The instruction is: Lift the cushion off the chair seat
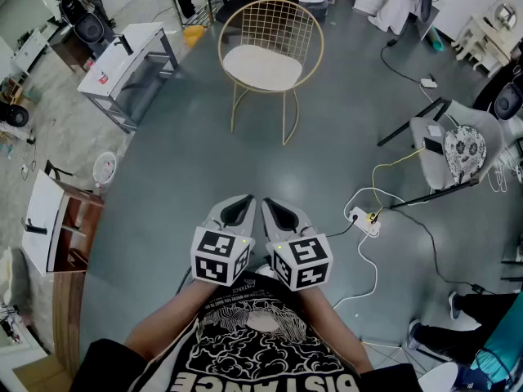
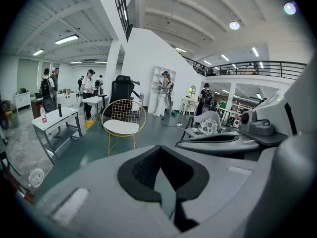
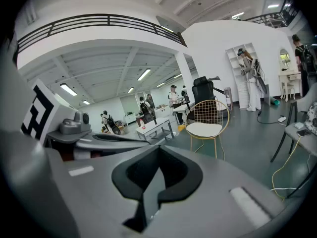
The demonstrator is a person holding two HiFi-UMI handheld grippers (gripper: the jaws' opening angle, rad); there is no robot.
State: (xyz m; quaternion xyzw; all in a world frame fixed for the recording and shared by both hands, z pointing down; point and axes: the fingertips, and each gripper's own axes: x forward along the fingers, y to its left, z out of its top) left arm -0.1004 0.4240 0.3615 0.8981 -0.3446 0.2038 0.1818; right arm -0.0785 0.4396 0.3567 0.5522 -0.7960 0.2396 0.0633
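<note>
Left tool (image 1: 238, 209) and right tool (image 1: 278, 214) both fully closed, nothing gripped, held side by side just in front of the person's chest, angled slightly down. White round cushion (image 1: 263, 66) lies on the seat of the gold wire-frame chair (image 1: 272, 21), well apart ahead on the grey floor (image 1: 327, 153), untouched.

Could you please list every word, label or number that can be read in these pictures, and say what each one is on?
"DISTANCE": large white letters on the person's black T-shirt, cut by the picture's bottom edge.
Small print above the shirt's graphic: too small to read.
Red label on the bottle on the white table: too blurred to read.
Marker cubes: square patterns only, no words.
</note>
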